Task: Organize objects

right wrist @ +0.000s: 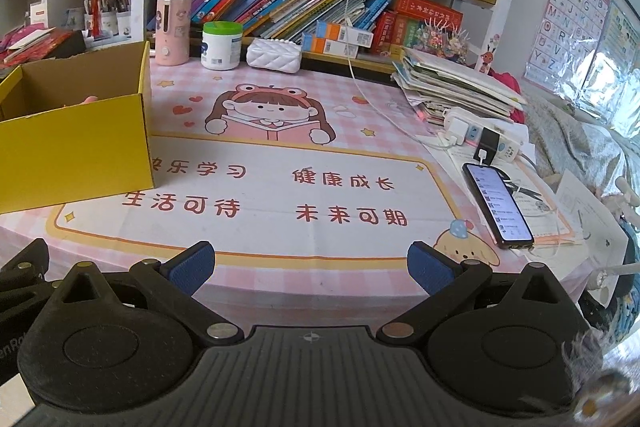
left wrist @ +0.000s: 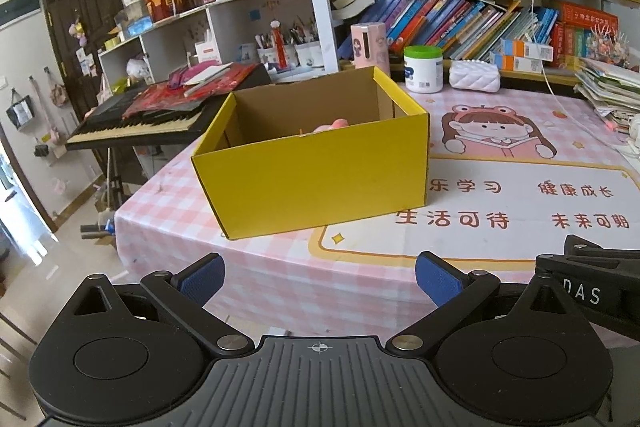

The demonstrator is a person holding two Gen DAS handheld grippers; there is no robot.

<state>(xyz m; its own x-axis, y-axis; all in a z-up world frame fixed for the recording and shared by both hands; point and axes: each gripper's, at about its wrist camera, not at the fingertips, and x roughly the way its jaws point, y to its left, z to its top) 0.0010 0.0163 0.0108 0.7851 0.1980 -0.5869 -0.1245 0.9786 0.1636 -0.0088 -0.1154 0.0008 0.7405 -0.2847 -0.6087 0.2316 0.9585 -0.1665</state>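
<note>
Desk mat (right wrist: 280,155), pink check, w/ yellow box (left wrist: 312,163); both hand-held grippers (left wrist: 318,279) (right wrist: 310,269) spread apart, empty.

Landmark: the yellow box (left wrist: 316,171) on the table (right wrist: 280,267), open at the top.
Into the box: the way in from above is free; something pink (left wrist: 334,125) lies inside against the near wall.
Right of the box: a wide bare stretch of tablecloth.
Further right: a phone (right wrist: 498,205) with its cable, a power strip (right wrist: 484,139) and a paper stack (right wrist: 456,83) crowd that edge.
Behind the box: a white jar (left wrist: 423,69), a pink canister (left wrist: 369,45) and a white purse (left wrist: 475,76) line the shelf foot.
Left of the box: a keyboard (left wrist: 152,125) stands just off the table edge.
</note>
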